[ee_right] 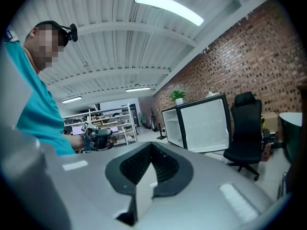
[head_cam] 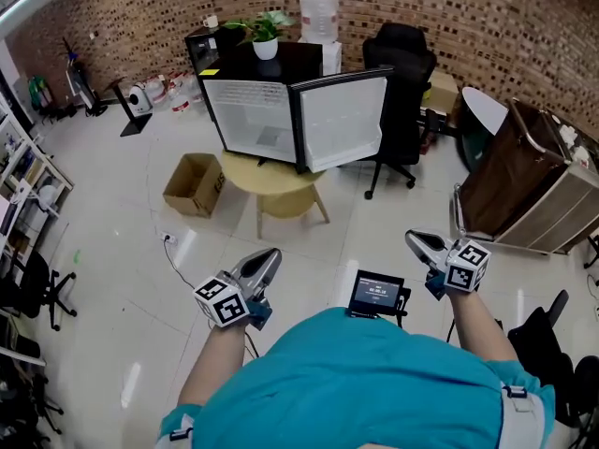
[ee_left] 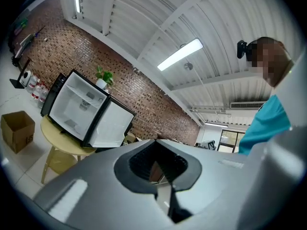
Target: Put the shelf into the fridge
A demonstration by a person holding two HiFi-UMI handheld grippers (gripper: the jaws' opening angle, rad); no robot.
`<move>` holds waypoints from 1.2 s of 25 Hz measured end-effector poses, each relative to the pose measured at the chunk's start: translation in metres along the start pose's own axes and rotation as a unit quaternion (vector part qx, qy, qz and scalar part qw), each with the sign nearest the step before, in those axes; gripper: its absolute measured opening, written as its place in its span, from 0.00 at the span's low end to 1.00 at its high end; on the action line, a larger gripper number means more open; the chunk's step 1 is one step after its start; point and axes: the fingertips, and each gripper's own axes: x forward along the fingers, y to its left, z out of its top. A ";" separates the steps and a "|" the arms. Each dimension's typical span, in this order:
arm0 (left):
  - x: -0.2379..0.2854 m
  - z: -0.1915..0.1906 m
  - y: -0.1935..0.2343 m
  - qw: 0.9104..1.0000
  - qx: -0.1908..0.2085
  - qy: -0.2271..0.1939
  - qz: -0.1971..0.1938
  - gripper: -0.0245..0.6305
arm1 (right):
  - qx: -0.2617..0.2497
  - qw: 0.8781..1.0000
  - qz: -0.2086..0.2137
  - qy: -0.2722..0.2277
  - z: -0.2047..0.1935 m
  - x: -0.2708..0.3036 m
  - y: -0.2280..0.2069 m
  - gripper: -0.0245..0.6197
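Small black fridge standing on a round wooden table, door swung open to the right, white inside. A grey flat patch low in the fridge, possibly the shelf; cannot tell. Black office chair just behind the door. Cardboard box on the floor, left of the table. Nearest the camera, held up close to a teal shirt: left hand-held gripper and right hand-held gripper, each with jaws pressed together on nothing, well apart from the fridge.
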 end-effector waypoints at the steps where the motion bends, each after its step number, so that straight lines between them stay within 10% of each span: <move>1: 0.011 -0.008 -0.017 1.000 -0.002 -0.001 -0.001 0.04 | -0.003 1.000 -0.001 0.002 -0.001 -0.021 -0.001 0.04; 13: 0.112 -0.071 -0.196 0.999 0.003 0.017 -0.031 0.04 | -0.001 1.000 -0.015 0.012 0.005 -0.213 0.001 0.04; 30: 0.057 -0.074 -0.261 0.989 0.046 0.084 -0.110 0.04 | 0.022 0.994 -0.110 -0.014 0.009 -0.263 0.122 0.04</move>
